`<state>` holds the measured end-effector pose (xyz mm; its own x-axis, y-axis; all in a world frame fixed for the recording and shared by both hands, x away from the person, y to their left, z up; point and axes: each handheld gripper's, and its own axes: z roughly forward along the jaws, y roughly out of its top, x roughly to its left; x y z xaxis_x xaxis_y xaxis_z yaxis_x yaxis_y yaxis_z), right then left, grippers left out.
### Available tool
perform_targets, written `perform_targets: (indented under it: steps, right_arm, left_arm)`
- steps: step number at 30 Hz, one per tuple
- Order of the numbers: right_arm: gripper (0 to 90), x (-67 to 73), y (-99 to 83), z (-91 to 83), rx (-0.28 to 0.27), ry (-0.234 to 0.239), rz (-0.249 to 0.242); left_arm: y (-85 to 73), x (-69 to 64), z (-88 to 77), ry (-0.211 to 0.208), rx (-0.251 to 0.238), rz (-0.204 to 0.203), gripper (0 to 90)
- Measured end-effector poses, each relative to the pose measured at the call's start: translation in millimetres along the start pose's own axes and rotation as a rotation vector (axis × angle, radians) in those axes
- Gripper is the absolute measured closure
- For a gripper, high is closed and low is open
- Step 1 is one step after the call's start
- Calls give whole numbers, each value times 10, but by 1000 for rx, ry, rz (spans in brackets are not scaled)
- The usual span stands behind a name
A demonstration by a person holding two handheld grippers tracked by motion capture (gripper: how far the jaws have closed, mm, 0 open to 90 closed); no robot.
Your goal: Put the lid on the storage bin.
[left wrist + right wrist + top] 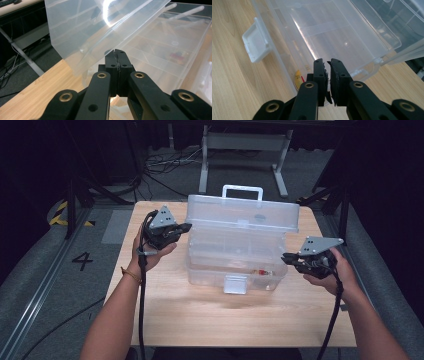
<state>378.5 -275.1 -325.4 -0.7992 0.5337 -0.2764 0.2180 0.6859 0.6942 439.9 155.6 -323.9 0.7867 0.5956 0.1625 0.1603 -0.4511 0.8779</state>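
Wooden table (165, 310) bears an open clear box (235, 265) between both closed grippers.

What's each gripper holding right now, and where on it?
Nothing. The left gripper is shut empty beside the open lid of the clear box; the right gripper is nearly shut, empty, at the box's right end.

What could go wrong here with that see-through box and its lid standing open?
The raised lid leans over the clear box; a nudge from the left gripper, shut and close beside it, might drop it. The right gripper, nearly shut at the box's side wall, could shove the light box across the table.
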Motion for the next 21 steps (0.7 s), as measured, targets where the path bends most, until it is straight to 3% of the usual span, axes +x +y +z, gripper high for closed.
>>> perform_targets:
  steps: [8, 11, 21]
  right_arm:
    - [849, 7, -100, -17, 6, -15, 19]
    - [848, 1, -153, -23, 2, -17, 35]
    - [848, 16, -271, -17, -3, -3, 67]
  left_arm:
    - [-48, -47, -4, -10, 11, 0, 898]
    - [-69, -70, -17, -18, 33, 17, 900]
    - [-181, -157, -15, -34, 69, 31, 900]
